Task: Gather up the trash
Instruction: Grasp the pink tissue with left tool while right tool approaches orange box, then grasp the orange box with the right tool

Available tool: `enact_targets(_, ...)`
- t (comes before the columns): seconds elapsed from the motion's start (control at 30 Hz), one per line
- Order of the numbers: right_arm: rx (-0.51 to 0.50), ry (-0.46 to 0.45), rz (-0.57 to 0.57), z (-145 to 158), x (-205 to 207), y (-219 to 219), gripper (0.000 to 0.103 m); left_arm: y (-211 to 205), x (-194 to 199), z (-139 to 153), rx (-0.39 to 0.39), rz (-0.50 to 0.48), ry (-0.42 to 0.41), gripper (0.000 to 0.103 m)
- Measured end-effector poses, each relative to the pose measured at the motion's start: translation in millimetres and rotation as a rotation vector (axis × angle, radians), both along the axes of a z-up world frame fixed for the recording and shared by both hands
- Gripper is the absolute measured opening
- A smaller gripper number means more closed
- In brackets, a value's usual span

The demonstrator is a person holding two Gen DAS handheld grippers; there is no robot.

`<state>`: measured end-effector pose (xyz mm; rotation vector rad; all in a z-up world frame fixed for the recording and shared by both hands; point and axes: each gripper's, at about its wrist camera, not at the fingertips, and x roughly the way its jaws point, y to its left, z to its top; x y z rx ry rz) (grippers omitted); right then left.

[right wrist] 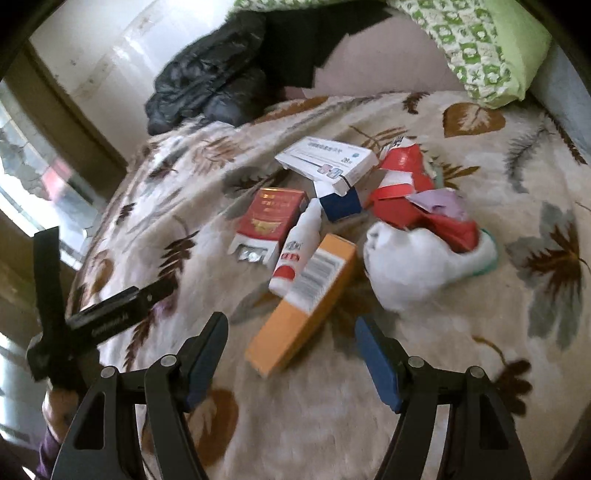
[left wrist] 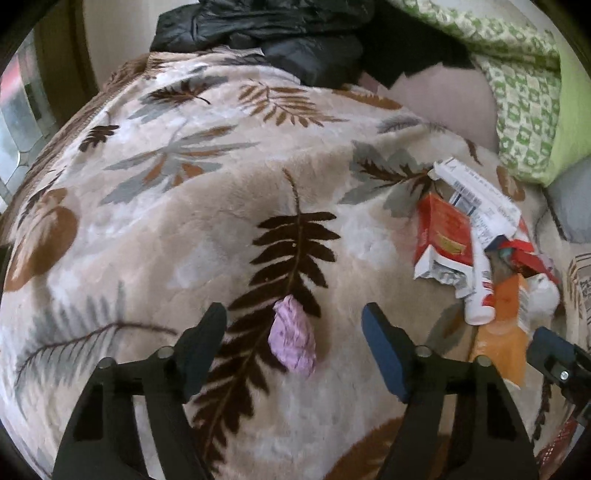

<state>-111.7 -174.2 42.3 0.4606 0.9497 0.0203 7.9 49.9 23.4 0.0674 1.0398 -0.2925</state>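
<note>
A crumpled pink paper point(left wrist: 292, 341) lies on the leaf-patterned blanket point(left wrist: 184, 206), between the fingers of my open left gripper point(left wrist: 293, 319). A trash pile sits to its right: a red box point(left wrist: 445, 232), a white box point(left wrist: 476, 195), a white bottle point(left wrist: 480, 295) and an orange box point(left wrist: 506, 332). In the right wrist view my open right gripper point(right wrist: 291, 326) hovers just before the orange box point(right wrist: 303, 306). Beyond it lie the white bottle point(right wrist: 295, 254), the red box point(right wrist: 267, 221), a white medicine box point(right wrist: 328, 162), torn red wrapping point(right wrist: 406, 184) and a white tissue wad point(right wrist: 406, 266).
A black jacket point(left wrist: 266, 33) lies at the blanket's far edge. A green patterned pillow point(right wrist: 476, 48) is at the far right. A window point(right wrist: 33, 184) and wall are to the left. The left gripper's body point(right wrist: 92, 317) shows at the left of the right wrist view.
</note>
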Motion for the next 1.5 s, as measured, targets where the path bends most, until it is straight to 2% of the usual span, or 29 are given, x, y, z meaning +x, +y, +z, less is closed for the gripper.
enact_targets(0.03,-0.007,0.016,-0.005,-4.8,7.3,2.4,0.075,-1.5,3.1,-4.0,0.001,0.002,0.003,0.071)
enact_targets(0.07,-0.013,0.031,-0.007,-9.9,12.8,3.5,0.075,-1.7,5.2,-7.0,0.000,0.005,0.008,0.065)
enact_targets(0.1,-0.016,0.040,-0.007,-13.2,16.7,4.4,0.075,-2.0,7.1,-12.1,0.003,0.011,0.021,0.052)
enact_targets(0.13,-0.018,0.047,-0.004,-16.3,19.6,5.1,0.075,-1.8,6.3,-13.3,0.024,0.022,0.013,0.045)
enact_targets(0.17,-0.018,0.052,-0.001,-19.0,21.5,4.7,0.069,-2.0,4.4,-12.8,0.049,0.032,-0.004,0.026)
enact_targets(0.2,-0.011,0.051,-0.004,-21.2,23.3,3.2,0.041,-1.7,1.8,-11.2,0.058,0.027,-0.006,0.020)
enact_targets(0.23,-0.002,0.057,-0.002,-23.0,23.7,2.1,0.032,0.0,-0.7,-9.0,0.042,0.024,0.001,0.020)
enact_targets(0.4,0.037,0.034,0.007,-16.7,7.1,-3.0,0.025,8.7,-21.6,11.6,0.048,0.037,-0.034,0.020)
enact_targets(0.5,0.050,0.018,0.012,-8.9,-9.1,-5.6,0.024,13.2,-37.6,26.0,0.033,0.033,-0.050,0.020)
enact_targets(0.73,0.057,-0.025,0.013,11.2,-52.8,-12.8,0.024,26.6,-86.8,69.4,-0.059,0.014,-0.094,0.020)
enact_targets(0.87,0.037,-0.048,0.017,22.8,-80.3,-13.9,0.024,27.2,-113.4,91.5,-0.090,0.000,-0.120,0.020)
enact_targets(1.1,-0.002,-0.085,-0.005,37.6,-130.3,-22.0,0.024,4.8,-163.1,118.4,-0.041,-0.064,-0.212,0.020)
enact_targets(1.5,-0.093,-0.144,-0.111,60.5,-216.5,-56.7,0.024,-65.8,-241.8,151.6,-0.030,-0.281,-0.323,0.020)
